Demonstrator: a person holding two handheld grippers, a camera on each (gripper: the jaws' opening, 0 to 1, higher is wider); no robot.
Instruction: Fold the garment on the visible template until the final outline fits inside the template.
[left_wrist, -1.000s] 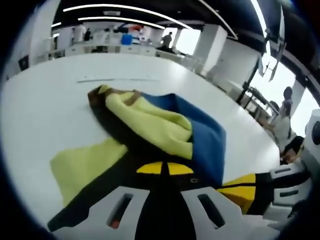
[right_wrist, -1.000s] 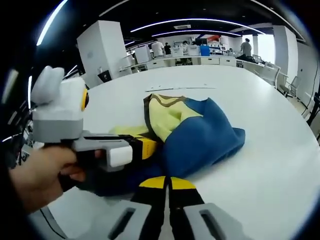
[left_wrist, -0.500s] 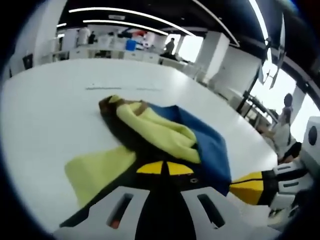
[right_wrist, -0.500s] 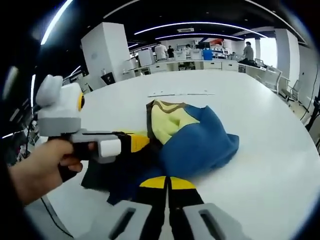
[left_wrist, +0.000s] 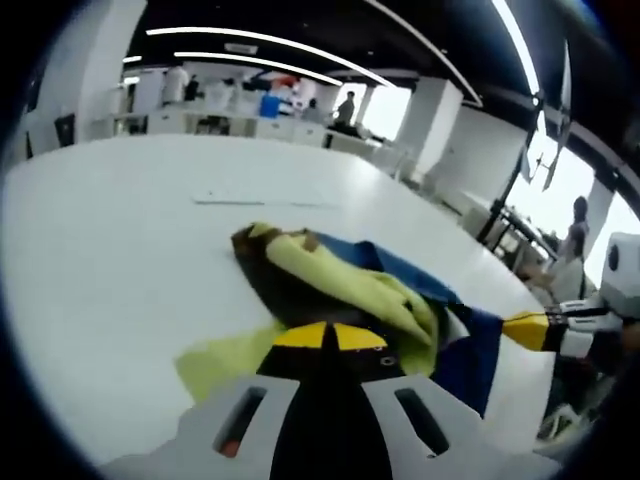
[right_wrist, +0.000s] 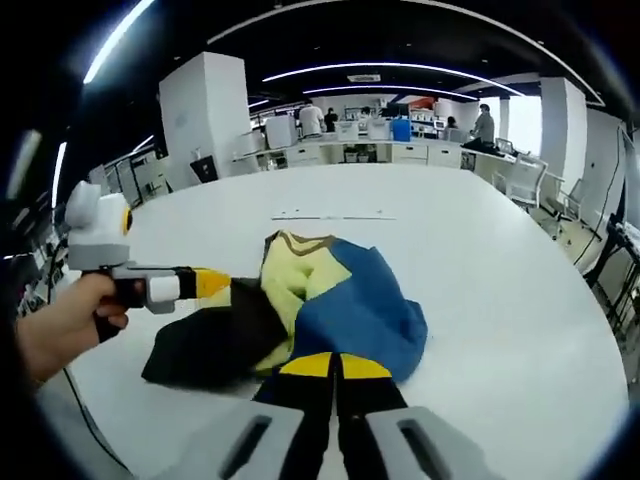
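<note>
The garment (right_wrist: 300, 310) – yellow, blue and dark brown panels – lay bunched near the middle of the white table (right_wrist: 480, 250), and the fold looked barely under way: the cloth was heaped and creased rather than flat, with no tidy outline yet. A thin marked line (right_wrist: 330, 215) showed on the table beyond it (possibly an edge of the template, though I could not be sure), so most of the folding was judged still to come.

The left gripper (left_wrist: 322, 338) had its yellow-tipped jaws pressed together on dark cloth at the near edge; in the right gripper view it reached in from the left (right_wrist: 205, 284), held by a hand (right_wrist: 60, 325), its tip at the garment's brown side. The right gripper (right_wrist: 322, 365) was likewise pinched closed on the blue hem.

Compared with a second earlier, both views had drawn back and risen – the garment appeared smaller and farther off, its blue part pulled in tighter, and the two grippers stood wider apart across the cloth
</note>
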